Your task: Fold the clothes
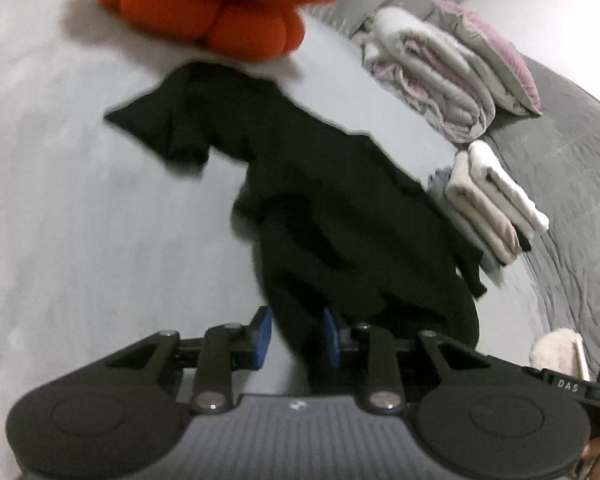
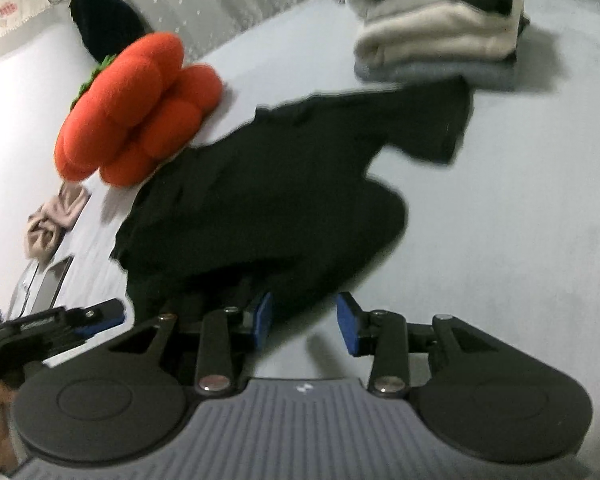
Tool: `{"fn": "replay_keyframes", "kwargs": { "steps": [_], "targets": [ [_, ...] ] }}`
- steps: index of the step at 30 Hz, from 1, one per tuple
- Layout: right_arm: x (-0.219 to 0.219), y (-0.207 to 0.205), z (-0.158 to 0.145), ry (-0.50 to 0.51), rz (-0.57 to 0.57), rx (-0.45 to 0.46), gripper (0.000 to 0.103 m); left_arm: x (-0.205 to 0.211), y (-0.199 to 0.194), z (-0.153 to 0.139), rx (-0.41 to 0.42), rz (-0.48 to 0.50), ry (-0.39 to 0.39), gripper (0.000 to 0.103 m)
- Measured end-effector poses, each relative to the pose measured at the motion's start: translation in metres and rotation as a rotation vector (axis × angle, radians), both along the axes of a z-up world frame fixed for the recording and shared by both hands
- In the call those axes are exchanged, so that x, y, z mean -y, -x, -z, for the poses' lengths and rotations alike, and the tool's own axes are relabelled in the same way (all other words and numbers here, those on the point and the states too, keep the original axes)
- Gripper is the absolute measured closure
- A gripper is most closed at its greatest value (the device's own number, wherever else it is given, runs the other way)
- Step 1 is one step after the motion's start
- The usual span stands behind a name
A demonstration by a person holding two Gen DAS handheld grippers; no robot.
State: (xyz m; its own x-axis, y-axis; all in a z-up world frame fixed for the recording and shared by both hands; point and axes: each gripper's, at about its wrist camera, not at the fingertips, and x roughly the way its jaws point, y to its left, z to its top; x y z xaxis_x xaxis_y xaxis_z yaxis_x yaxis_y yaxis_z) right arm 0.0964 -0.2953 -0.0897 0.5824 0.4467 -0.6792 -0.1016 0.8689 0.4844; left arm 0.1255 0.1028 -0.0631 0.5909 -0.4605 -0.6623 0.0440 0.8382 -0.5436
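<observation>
left tongs (image 1: 296,338) – partly open, black shirt (image 1: 300,184) cloth hangs between the blue pads, grip not clear | black shirt – crumpled on the grey bed (image 1: 80,208), between orange plush (image 1: 216,4) and folded stack (image 1: 496,204) | right tongs (image 2: 304,322) – open, holding nothing, shirt edge just ahead

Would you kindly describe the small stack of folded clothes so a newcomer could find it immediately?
Start from the pale grey bed and the black garment spread on it. The small stack of folded clothes sits at the garment's far sleeve edge. Unlike the bigger grey-and-pink bedding roll beyond, it is a neat white-and-beige pile.
</observation>
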Motion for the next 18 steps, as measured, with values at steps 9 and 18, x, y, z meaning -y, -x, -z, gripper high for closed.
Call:
{"fn": "replay_keyframes", "kwargs": {
  "steps": [9, 18],
  "targets": [
    [-0.009, 0.021, 0.007, -0.091, -0.116, -0.089, 0.062, 0.005, 0.021, 0.011, -0.035, 0.149, 0.089, 0.074],
    [-0.038, 0.045, 0.011, -0.051, -0.249, -0.098, 0.073, 0.022, 0.033, 0.025, 0.016, 0.127, 0.081, 0.098]
  ]
}}
